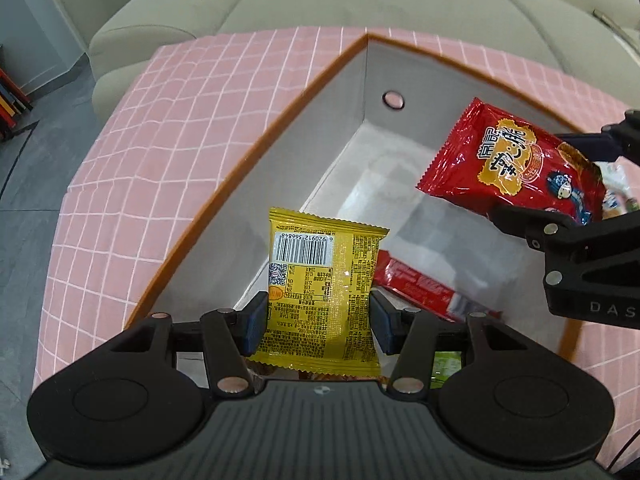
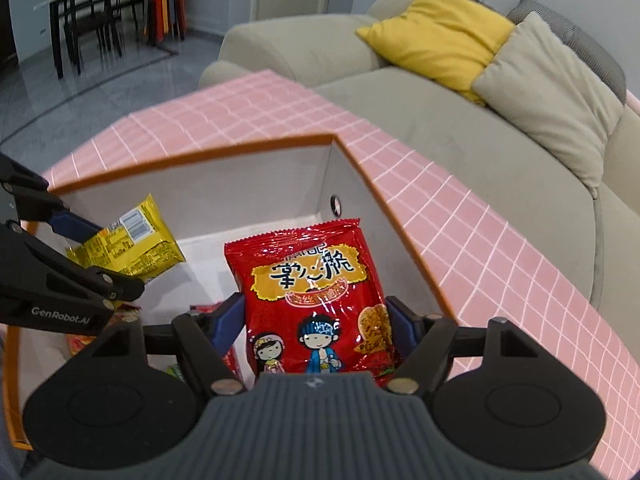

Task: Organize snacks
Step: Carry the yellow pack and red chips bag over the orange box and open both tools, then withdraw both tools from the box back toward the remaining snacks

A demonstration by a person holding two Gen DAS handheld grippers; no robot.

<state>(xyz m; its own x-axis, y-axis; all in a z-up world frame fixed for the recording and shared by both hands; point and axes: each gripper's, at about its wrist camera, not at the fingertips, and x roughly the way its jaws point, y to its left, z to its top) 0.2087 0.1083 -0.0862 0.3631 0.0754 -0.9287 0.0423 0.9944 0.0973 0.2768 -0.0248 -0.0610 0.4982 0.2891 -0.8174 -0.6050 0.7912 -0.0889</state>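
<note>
The left gripper (image 1: 320,322) clamps a small yellow snack packet (image 1: 324,284) between its blue pads, one on each side edge. The packet shows its back: a white barcode panel, a QR code, dense small print and serrated seals at top and bottom. It hangs above the open box (image 1: 256,184), whose walls are grey-white inside with an orange rim and a small round hole near one corner.

The right gripper (image 2: 316,326) clamps a larger red snack packet (image 2: 312,300), also by its side edges. The glossy front carries black Chinese characters on a gold patch, two cartoon children and a picture of a brown crisp. It too is held over the box interior, near the corner with the hole.

On the box floor lies a flat red wrapper (image 1: 416,284), and something green (image 1: 446,364) shows behind the left gripper's linkage, probably another snack. The box sits on a pink checked tablecloth (image 1: 160,160), with a beige sofa (image 2: 440,128) and a yellow cushion (image 2: 436,36) beyond.
</note>
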